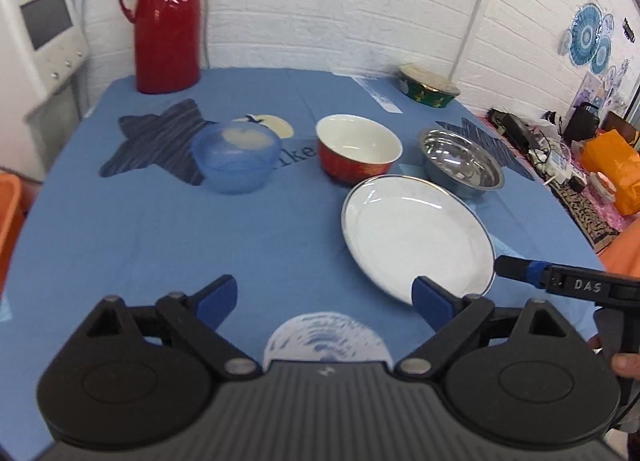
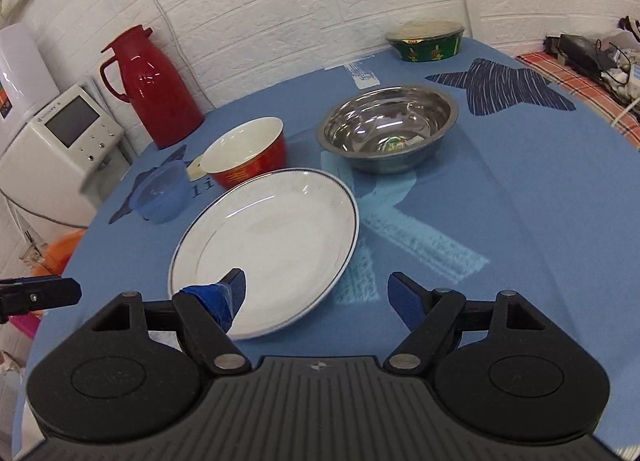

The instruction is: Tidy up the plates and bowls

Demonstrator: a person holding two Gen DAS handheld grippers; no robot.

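- Plate [image 2: 272,245] on blue desk [image 2: 520,221], in front of red bowl [image 2: 248,153] and steel bowl [image 2: 388,129]; blue bowl [image 1: 236,157] left.
- Left gripper [image 1: 324,297] fingers wide, empty.
- Right gripper [image 2: 316,297] fingers wide; left finger over plate's near rim.

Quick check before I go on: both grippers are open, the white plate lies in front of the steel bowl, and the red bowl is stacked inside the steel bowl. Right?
Not quite. The red bowl stands on the tablecloth beside the steel bowl, not inside it; the right wrist view shows the steel bowl holding nothing. The rest holds: left gripper and right gripper open, white plate in front.
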